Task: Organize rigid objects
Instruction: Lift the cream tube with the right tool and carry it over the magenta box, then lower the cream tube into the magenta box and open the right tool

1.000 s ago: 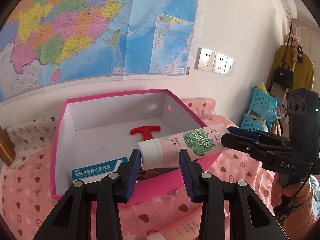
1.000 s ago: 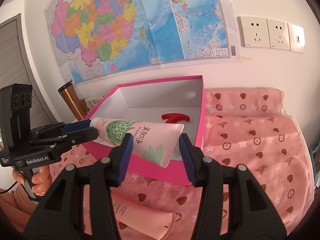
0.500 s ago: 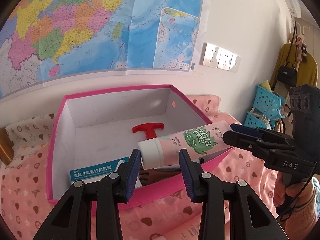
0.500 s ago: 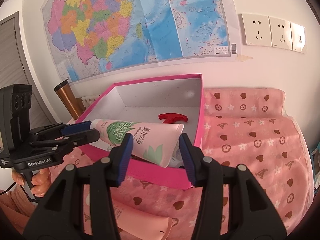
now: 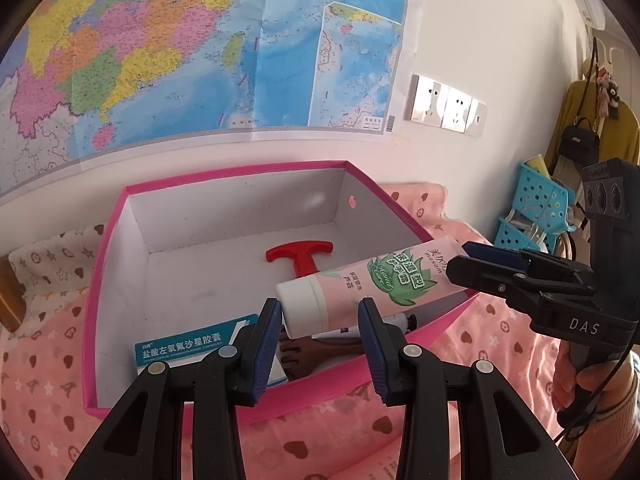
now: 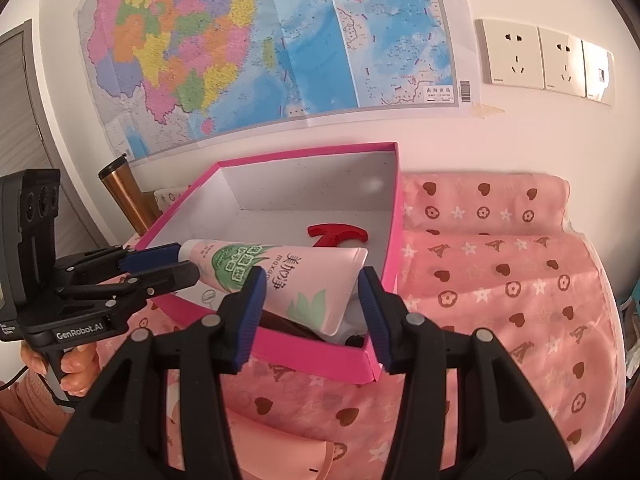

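Left gripper (image 5: pixel 319 314): jaws clamped on the white cap end of the pink tube (image 5: pixel 372 284), above the near wall of the pink box (image 5: pixel 120 216); tilted downward.
Right gripper (image 6: pixel 310 296): jaws closed on the tube's flat crimped end, above the box's near corner; tilted downward.
Hands: one on each handle.

The tube (image 5: pixel 372 288) hides the red handle's (image 5: pixel 300 254) stem and most of the brown thing (image 5: pixel 320 350) beneath; the box (image 5: pixel 188 346) label is partly covered by the jaws.
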The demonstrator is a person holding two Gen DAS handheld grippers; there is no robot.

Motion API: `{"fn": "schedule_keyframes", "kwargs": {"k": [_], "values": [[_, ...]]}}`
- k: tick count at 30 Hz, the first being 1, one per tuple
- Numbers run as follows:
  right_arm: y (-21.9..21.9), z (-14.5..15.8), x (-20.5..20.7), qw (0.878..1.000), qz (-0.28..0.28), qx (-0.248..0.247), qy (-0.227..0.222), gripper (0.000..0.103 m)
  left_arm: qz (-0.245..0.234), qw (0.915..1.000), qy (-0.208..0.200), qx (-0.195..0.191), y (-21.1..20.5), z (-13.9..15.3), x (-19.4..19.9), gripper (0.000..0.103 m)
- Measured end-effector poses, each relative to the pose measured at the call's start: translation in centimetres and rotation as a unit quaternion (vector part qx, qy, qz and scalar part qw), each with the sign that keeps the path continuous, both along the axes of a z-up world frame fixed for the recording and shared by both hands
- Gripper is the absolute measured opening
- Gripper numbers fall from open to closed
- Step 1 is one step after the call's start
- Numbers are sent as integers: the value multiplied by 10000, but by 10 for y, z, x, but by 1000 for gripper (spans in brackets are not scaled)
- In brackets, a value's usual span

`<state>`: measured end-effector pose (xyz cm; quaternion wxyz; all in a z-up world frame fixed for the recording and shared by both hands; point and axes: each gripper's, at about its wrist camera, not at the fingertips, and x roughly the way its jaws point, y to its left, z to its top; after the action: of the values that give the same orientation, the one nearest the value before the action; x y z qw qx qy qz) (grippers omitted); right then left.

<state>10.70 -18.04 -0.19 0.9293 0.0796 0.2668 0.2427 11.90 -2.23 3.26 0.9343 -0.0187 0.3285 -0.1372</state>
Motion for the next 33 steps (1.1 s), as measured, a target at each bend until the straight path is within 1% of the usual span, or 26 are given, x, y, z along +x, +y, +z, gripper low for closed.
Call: {"fn": "schedule_keyframes", "kwargs": {"k": [11,17,33], "values": [[5,-5,9,9998,-1,-154,106,51,41,9998,178,43,1,-10,13,39],[10,-5,13,9994,-27,-336,118,51,50,9994,326,54,2,-19,22,39],[16,-8,17,9987,-13,-486,179,52,61,9988,477,49,4,-23,32,39]]}}
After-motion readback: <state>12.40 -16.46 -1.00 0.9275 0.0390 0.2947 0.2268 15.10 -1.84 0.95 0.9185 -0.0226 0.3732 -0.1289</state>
